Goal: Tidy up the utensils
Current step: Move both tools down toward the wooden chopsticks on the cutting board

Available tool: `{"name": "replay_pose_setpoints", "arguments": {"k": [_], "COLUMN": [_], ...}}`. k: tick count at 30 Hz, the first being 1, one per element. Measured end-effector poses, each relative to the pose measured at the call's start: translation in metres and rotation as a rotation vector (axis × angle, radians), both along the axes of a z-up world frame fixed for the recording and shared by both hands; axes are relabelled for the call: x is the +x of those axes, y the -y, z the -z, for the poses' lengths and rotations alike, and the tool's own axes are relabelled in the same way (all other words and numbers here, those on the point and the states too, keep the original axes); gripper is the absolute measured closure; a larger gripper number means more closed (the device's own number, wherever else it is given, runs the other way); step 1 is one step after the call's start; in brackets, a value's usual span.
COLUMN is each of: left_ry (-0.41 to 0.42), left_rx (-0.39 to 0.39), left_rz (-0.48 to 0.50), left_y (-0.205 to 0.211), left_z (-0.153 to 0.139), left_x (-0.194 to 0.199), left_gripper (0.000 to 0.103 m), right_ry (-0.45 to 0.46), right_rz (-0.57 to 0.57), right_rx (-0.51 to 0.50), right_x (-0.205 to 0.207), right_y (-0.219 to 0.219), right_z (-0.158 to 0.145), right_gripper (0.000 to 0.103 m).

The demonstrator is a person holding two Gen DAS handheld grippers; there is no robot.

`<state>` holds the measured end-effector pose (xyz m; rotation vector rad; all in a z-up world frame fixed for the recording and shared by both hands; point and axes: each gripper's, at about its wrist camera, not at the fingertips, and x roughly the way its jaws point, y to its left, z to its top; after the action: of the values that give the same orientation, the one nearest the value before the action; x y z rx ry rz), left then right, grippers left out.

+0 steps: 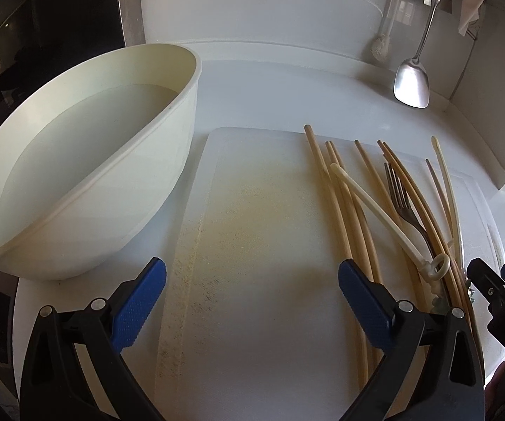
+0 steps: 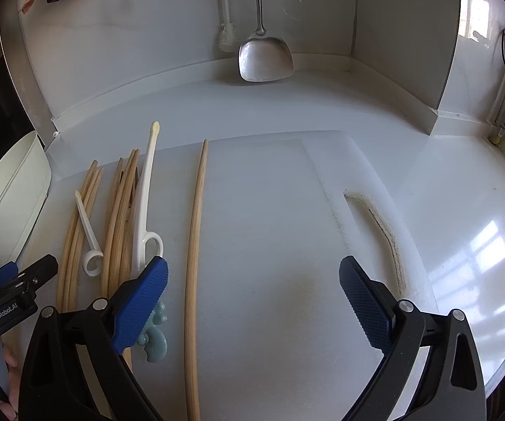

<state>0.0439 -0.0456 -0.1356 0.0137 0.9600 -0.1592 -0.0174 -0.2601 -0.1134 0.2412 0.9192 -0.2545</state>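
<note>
**Mia:** So where were all the utensils?

**Ben:** They lay on the white cutting board (image 1: 252, 245). The wooden chopsticks (image 1: 336, 203) were in a loose bunch on one side, with a metal fork (image 1: 401, 196) and two white training chopsticks (image 2: 145, 203) with finger loops mixed in. One single chopstick (image 2: 194, 245) lay by itself, a little apart from the bunch.

**Mia:** Why was that one alone?

**Ben:** I think it was being sorted out from the rest, but that is only my guess.

**Mia:** Were the tongs holding anything?

**Ben:** No. The left gripper (image 1: 252, 294) had its two blue pads spread wide over the bare board, holding nothing. The right gripper (image 2: 252, 294) was spread wide too, just beside the single chopstick, maybe ready to take it.

**Mia:** What was the big bowl (image 1: 87, 161) for?

**Ben:** It sat empty next to the board. Maybe things would go in there.

**Mia:** Could you read any words?

**Ben:** Yes. "GenRobot.AI" was on the left gripper's side in the right camera. In the left camera I saw "DAS" on the other gripper; the rest was cut off.
</note>
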Motion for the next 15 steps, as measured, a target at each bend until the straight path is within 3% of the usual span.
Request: {"name": "replay_pose_setpoints", "arguments": {"k": [15], "left_ry": [0.015], "left_rx": [0.02], "left_rz": [0.034], "left_y": [0.0109], "left_z": [0.0012], "left_x": [-0.0004], "left_gripper": [0.005], "right_ry": [-0.007], "right_rz": [-0.002], "right_rx": [-0.018], "right_x": [0.0037], "right_y": [0.0016], "right_z": [0.0019], "right_gripper": [0.009]}}
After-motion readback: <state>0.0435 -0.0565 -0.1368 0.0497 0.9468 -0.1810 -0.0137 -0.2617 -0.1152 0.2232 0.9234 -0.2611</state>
